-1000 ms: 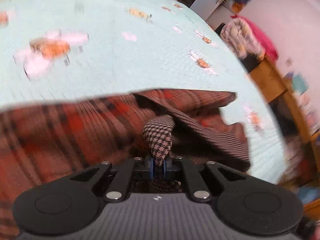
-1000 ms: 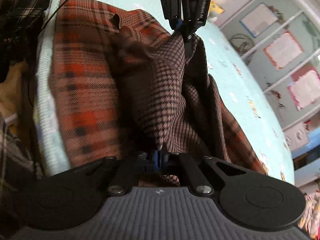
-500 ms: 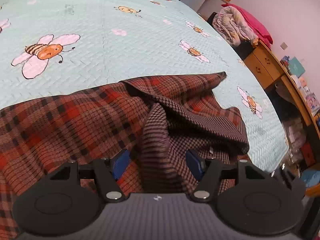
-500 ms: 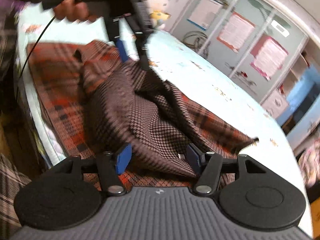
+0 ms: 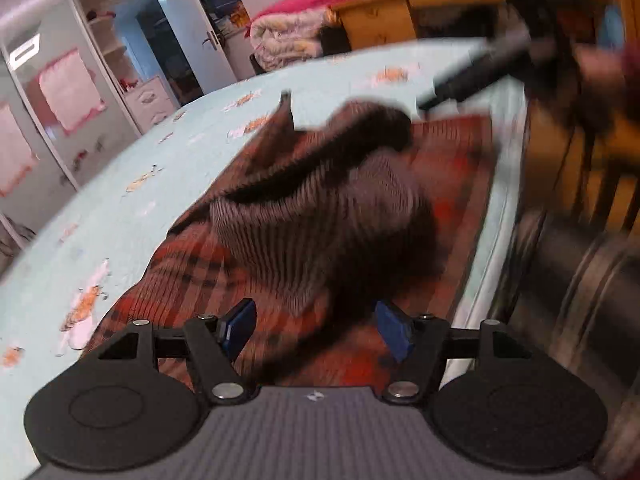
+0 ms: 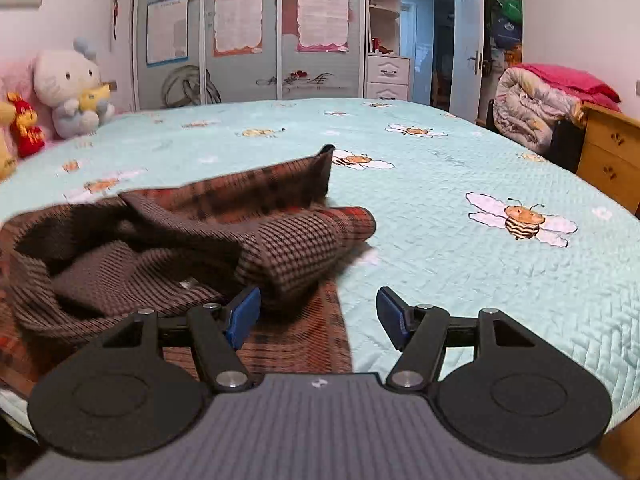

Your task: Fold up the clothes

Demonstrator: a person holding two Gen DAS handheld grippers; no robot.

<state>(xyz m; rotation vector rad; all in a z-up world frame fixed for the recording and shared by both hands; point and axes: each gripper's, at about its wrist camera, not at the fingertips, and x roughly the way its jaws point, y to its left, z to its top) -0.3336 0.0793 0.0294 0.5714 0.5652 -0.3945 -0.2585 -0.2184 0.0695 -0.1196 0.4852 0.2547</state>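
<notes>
Both claws, left gripper and right gripper, gape wide, empty, over the plaid garment.

Mint quilted bedspread with bee prints fills the frame; one clear bee print sits at 3 o'clock of centre. White plush cat and small red doll sit at the bed's 10 o'clock edge, wardrobe doors with pink-bordered posters at 12 o'clock, white drawer unit just right of them. Rolled quilt with pink blanket at 2 o'clock, wooden dresser touching the right edge beside it.
</notes>
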